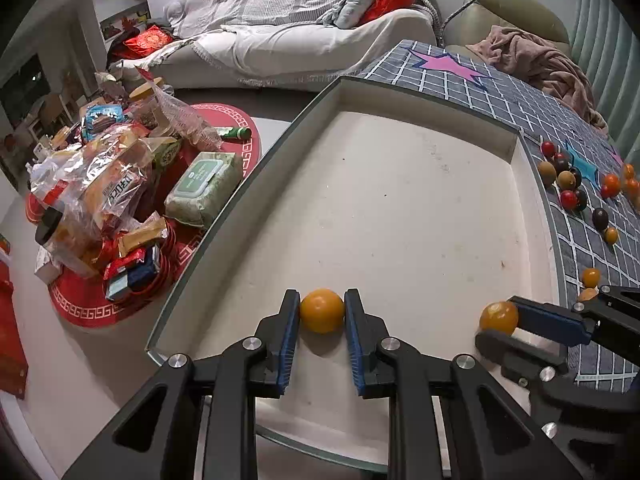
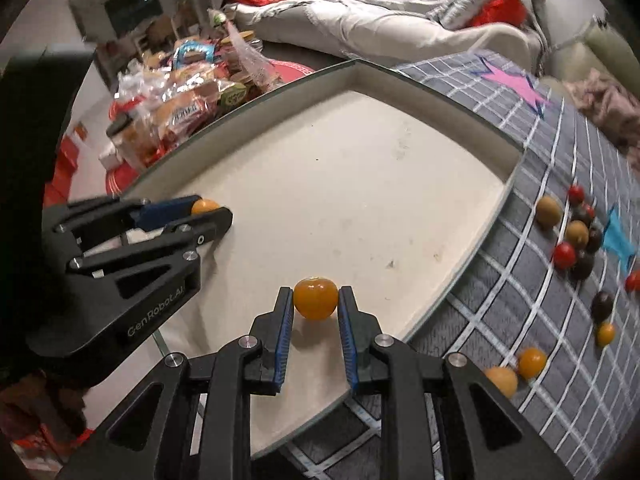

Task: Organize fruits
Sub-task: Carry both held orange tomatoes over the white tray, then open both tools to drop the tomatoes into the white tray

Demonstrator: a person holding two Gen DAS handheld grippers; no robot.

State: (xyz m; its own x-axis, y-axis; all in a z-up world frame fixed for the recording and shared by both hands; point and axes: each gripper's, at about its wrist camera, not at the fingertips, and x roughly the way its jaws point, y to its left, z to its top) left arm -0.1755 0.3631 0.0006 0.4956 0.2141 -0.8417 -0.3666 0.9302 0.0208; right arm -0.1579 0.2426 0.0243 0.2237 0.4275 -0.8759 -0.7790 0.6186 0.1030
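Orange fruit (image 1: 322,311) is clamped in the left hand-held gripper (image 1: 322,312) above the white tray (image 1: 400,208). The right hand-held gripper (image 2: 316,300) grips a second orange fruit (image 2: 315,298) (loose fruits (image 2: 576,236) lie beside the tray).

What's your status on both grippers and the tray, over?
Left gripper shut on orange fruit; right gripper shut on another orange fruit. Both over the tray, otherwise bare. Loose fruit waits on checked cloth. Nothing blocking.

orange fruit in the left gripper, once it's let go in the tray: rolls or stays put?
Likely rolls: the orange fruit looks round and smooth, and the tray floor looks flat and bare. The raised rim should probably stop it. Its glossy skin may slip between the fingers.
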